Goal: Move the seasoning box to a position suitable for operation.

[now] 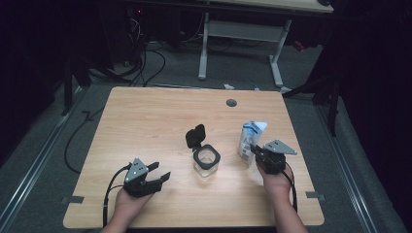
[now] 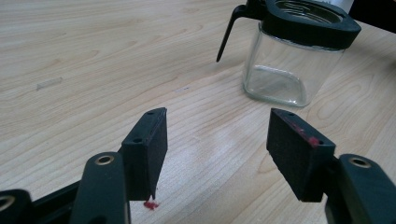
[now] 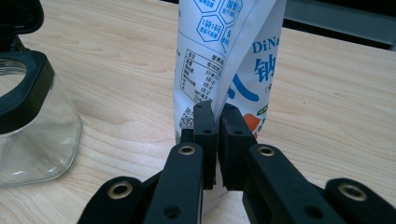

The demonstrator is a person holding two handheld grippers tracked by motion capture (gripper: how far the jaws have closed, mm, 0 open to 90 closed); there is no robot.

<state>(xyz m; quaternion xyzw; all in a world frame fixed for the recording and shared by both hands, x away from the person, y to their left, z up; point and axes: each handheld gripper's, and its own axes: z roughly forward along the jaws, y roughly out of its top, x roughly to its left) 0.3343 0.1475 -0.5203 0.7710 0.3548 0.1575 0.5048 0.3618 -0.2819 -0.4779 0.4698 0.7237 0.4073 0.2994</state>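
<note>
A clear glass jar [image 1: 206,161] with a black rim stands near the middle of the wooden table [image 1: 145,116], its black lid [image 1: 195,136] flipped open behind it. Its glass [image 2: 285,65] looks empty. A white and blue pouch [image 1: 251,137] stands upright to the right of the jar. My right gripper [image 1: 256,151] is shut on the pouch's [image 3: 219,60] lower edge, jaws pinched on the film. My left gripper [image 1: 160,173] rests low at the front left, open, nothing between its pads [image 2: 149,149], aimed toward the jar. In the right gripper view the jar [image 3: 32,121] sits at the left.
A round cable hole [image 1: 231,103] lies near the table's far edge. Beyond it stand a white desk frame [image 1: 240,43] and floor cables [image 1: 145,63]. A small strip of clear tape [image 2: 49,83] lies on the wood left of the jar.
</note>
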